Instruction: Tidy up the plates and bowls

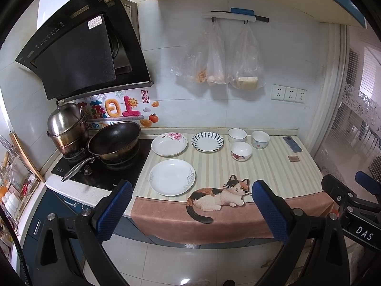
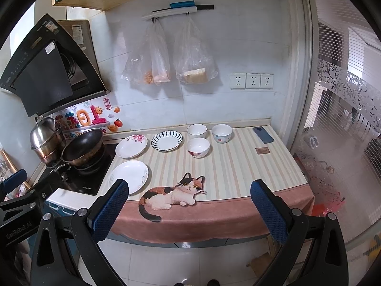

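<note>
Three plates lie on the striped counter mat point(image 1: 214, 166): a plain white plate point(image 1: 172, 177) nearest, a pink-flower plate point(image 1: 169, 143) behind it, and a blue-striped plate point(image 1: 207, 141) to its right. Three bowls stand further right: a white bowl point(image 1: 237, 135), a patterned bowl point(image 1: 260, 139) and a red-flower bowl point(image 1: 241, 150). All also show in the right wrist view, e.g. the white plate point(image 2: 129, 176) and the red-flower bowl point(image 2: 198, 147). My left gripper point(image 1: 191, 211) and right gripper point(image 2: 189, 209) are open, empty, held in front of the counter edge.
A stove point(image 1: 104, 166) with a black wok point(image 1: 114, 140) and a steel pot point(image 1: 65, 126) sits left of the plates. A phone point(image 1: 292, 144) and a small brown card point(image 1: 293, 159) lie at the mat's right end. Plastic bags point(image 1: 214, 59) hang on the wall.
</note>
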`<action>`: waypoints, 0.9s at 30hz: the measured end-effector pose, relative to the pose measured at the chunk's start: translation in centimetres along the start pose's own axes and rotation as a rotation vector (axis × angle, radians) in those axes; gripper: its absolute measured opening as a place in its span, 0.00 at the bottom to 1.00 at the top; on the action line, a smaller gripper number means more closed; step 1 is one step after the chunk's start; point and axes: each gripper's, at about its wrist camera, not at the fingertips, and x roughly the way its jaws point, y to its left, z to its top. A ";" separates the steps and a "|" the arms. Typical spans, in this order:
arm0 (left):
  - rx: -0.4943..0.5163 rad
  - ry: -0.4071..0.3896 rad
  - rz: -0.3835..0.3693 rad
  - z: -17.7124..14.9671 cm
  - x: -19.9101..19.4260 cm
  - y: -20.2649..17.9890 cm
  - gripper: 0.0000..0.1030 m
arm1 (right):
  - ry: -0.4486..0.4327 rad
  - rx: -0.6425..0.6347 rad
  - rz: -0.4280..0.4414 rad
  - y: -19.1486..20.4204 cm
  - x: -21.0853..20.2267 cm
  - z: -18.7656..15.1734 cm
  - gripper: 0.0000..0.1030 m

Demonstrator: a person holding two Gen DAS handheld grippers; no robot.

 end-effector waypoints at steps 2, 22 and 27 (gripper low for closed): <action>-0.001 0.001 -0.001 0.0 0.0 0.0 1.00 | 0.000 0.000 0.001 0.1 0.1 0.0 1.00; -0.004 -0.001 0.001 0.1 0.0 -0.1 1.00 | -0.008 -0.001 -0.005 0.5 0.3 0.1 1.00; -0.003 -0.003 0.000 0.2 0.1 -0.4 1.00 | -0.008 -0.003 -0.005 0.7 0.5 0.1 1.00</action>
